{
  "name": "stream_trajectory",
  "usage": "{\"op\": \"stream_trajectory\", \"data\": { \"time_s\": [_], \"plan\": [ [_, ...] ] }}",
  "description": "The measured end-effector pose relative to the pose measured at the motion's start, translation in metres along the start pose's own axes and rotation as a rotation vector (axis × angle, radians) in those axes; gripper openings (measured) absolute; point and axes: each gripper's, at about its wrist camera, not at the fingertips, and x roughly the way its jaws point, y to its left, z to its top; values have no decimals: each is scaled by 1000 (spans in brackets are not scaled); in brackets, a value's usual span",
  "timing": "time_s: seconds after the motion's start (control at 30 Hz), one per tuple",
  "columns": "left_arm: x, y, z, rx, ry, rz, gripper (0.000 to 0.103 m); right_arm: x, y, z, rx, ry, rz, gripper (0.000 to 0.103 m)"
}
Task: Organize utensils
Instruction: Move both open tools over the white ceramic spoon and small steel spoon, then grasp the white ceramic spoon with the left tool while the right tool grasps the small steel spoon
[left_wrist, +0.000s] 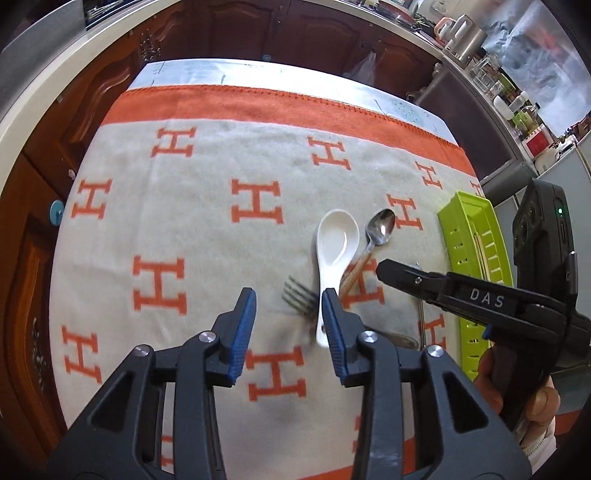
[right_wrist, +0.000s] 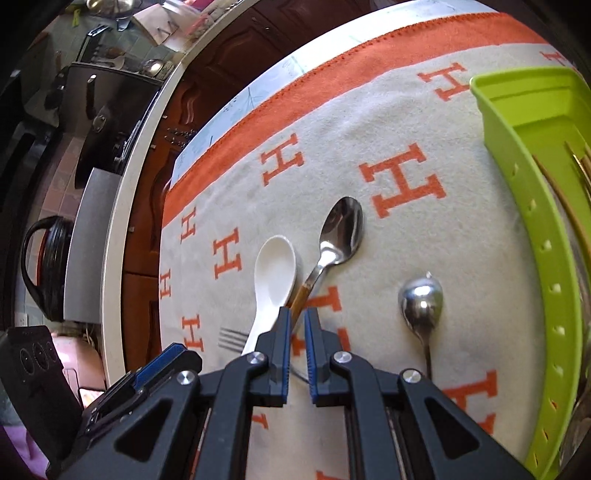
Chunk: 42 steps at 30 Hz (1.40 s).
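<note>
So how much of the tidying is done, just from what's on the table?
Done: some sticks, likely chopsticks, already lie in the green tray. In hand: nothing is gripped; the right claw hangs over the brown-handled spoon, and the left claw is open by the white spoon. Left: both of those, the fork and the ladle lie on the cloth.

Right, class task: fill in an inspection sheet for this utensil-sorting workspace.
Surface: orange-and-cream blanket, flat.
Job's things: white spoon, brown-handled spoon, fork and steel spoon lie loose; green tray at the blanket's edge.
Clutter: nothing seen.
Grippers: left gripper open, empty; right gripper nearly closed, narrow gap, above the brown handle.
Cables: black lead on the right gripper.
Surroundings: wooden cabinets, crowded counter.
</note>
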Motion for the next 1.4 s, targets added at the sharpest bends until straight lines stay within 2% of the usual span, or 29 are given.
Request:
{"op": "stream_trajectory", "data": {
  "time_s": [0.1,0.27,0.4,0.67,0.9,1.07,1.27,1.4],
  "plan": [
    [9,2,10,-3,20,-12,34,9,0,4,13,17,1,8],
    [23,3,21,-3,44,-15,34,21,0,6,22,27,-25,16],
    [30,4,25,-2,58,-11,34,23,4,8,20,11,-40,16],
    [48,-2,30,13,97,-22,34,18,0,11,17,-20,-63,11],
    [74,-8,35,23,173,-66,34,-4,-15,7,24,-40,-73,7],
    [78,-16,37,40,169,-84,34,-12,-20,0,22,-44,-72,7],
    [83,-34,35,83,180,-62,33,-15,-20,-7,2,-48,-78,7],
    [86,-43,35,80,177,-57,25,-19,-20,-11,-7,-59,-72,7]
  ]
}}
